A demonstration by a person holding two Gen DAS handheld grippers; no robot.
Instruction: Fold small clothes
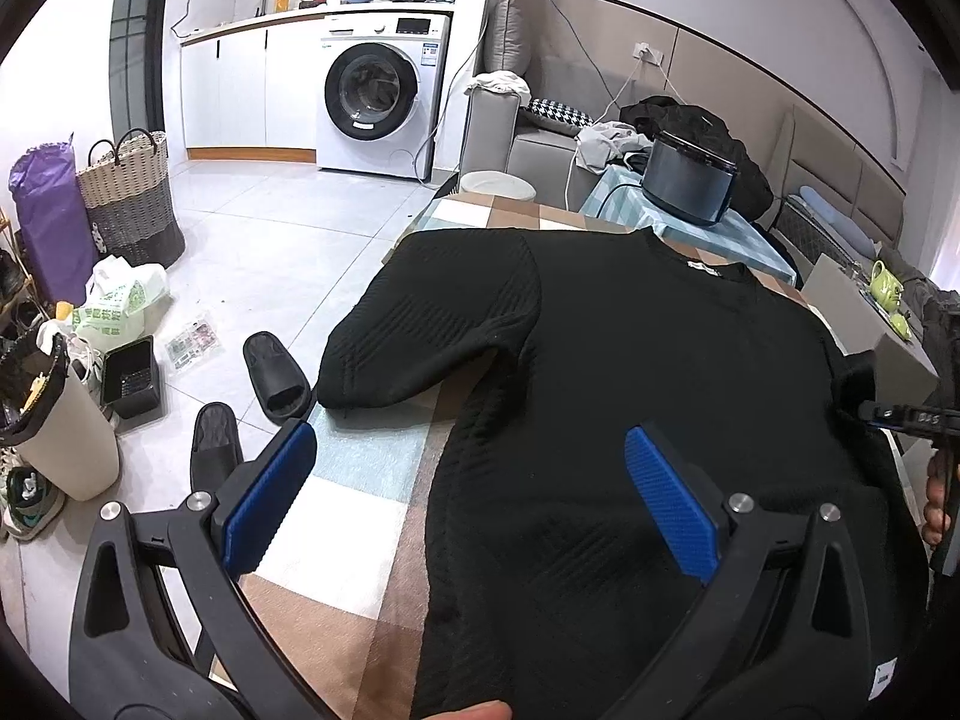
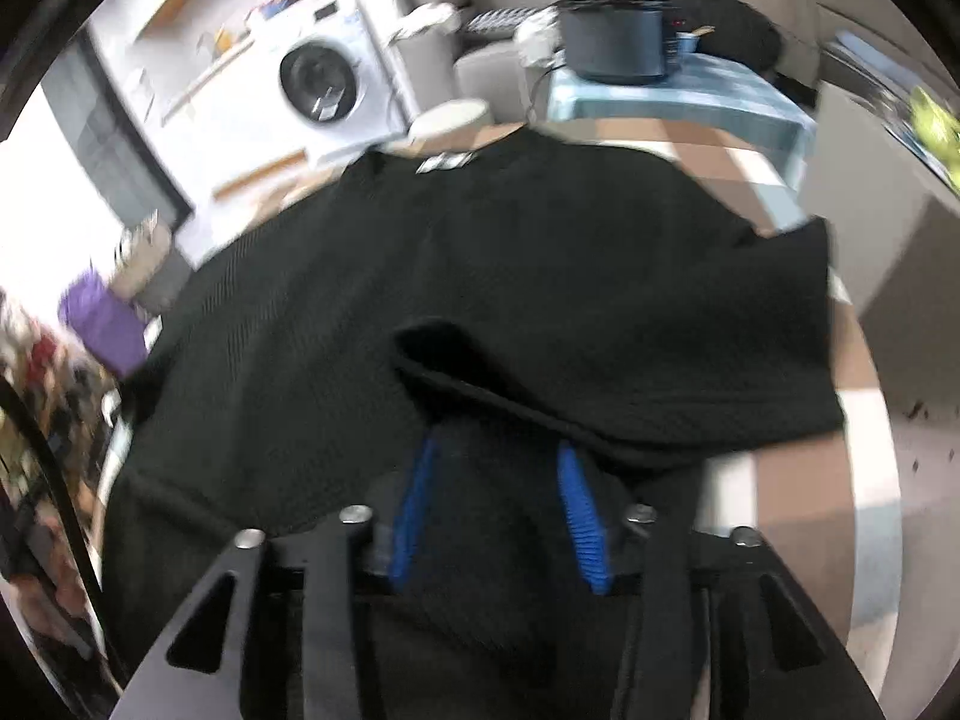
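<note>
Hovering tilted down over the near hem, the left gripper (image 1: 474, 480) stands wide apart with nothing between its 2 blue pads (image 1: 270, 498). The black sweater (image 1: 660, 360) lies flat on the checked tablecloth (image 1: 336, 516), collar away, 1 sleeve folded inward. The right gripper (image 2: 498, 474) shows in a blurred view, jaws parted with black fabric lying between them, its tips under a raised fold; whether the pads press it cannot be told.

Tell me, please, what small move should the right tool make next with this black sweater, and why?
Probably draw the right tool back clear of the black sweater: its sleeve already lies folded over the body, and the pads stand apart.
</note>
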